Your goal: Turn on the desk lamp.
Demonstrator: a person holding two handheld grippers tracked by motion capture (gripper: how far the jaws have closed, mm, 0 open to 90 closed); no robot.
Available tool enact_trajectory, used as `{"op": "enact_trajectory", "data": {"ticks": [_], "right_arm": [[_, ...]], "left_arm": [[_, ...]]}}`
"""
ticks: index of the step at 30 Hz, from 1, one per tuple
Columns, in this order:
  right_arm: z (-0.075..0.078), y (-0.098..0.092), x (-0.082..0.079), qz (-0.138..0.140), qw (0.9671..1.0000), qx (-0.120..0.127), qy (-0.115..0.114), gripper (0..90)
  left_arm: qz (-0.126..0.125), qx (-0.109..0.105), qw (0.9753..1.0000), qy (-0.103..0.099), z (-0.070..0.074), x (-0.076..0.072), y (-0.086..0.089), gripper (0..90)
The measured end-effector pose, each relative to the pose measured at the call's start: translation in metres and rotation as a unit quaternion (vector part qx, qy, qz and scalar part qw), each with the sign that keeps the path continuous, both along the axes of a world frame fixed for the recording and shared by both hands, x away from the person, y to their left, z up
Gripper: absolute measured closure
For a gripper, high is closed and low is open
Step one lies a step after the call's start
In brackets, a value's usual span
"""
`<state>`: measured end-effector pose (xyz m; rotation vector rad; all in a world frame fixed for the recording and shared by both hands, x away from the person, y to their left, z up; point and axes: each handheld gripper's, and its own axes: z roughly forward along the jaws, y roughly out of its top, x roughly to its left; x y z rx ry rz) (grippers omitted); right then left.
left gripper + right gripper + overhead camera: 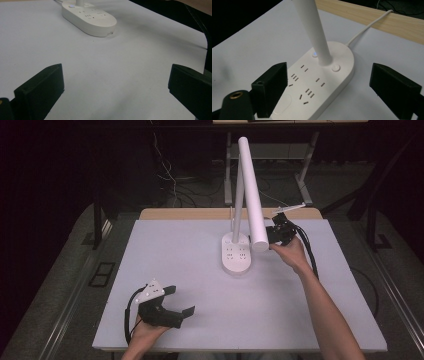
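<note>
Here, one lamp (248, 190), two grippers (172, 302) (272, 237), both spread.

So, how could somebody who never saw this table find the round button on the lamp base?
On the white table, find the oval lamp base with sockets. The round button sits beside the lamp stem, opposite a small blue-lit one; it is unlit.

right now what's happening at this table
A person holds a two-jaw gripper in each hand at a white table. The right gripper is raised beside the head of a white desk lamp, its jaws open and holding nothing; its own view looks down on the lamp's base, which has sockets and two buttons. The left gripper rests near the front edge of the table, open and empty, pointing toward the base. Whether the right gripper touches the lamp head is unclear.
</note>
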<state>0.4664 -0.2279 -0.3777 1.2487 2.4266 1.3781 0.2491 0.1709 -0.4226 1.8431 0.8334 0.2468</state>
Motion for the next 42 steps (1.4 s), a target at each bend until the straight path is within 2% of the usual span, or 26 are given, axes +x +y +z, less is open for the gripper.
{"op": "enact_trajectory", "data": {"ticks": [3,8,12,18,29,32,42], "right_arm": [[-0.001,0.0,0.004,0.003,1.0,0.005,0.006,24.6],[-0.005,0.004,0.01,0.006,0.9999,0.0,0.01,38.9],[-0.009,0.005,0.014,-0.005,0.9999,0.003,0.011,49.6],[-0.015,0.007,0.019,-0.017,0.9993,0.027,0.018,65.9],[-0.022,0.018,0.029,-0.023,0.9993,0.027,0.015,87.3],[-0.025,0.021,0.031,-0.028,0.9991,0.028,0.018,89.7],[-0.039,0.03,0.036,-0.037,0.9983,0.025,0.038,89.7]], "left_arm": [[-0.003,0.001,1.0,0.0,0.0,0.0,0.0,0.0],[-0.004,0.002,1.0,0.0,0.0,0.001,0.0,0.0],[-0.003,0.0,1.0,0.001,0.0,0.001,0.0,0.0],[-0.006,0.0,1.0,0.0,0.0,0.001,0.0,0.0],[-0.006,0.0,1.0,0.0,0.0,0.001,0.001,0.0],[-0.006,-0.002,1.0,0.0,0.0,0.001,0.0,0.0],[-0.006,-0.003,1.0,0.0,0.0,0.002,0.001,0.0]]}}
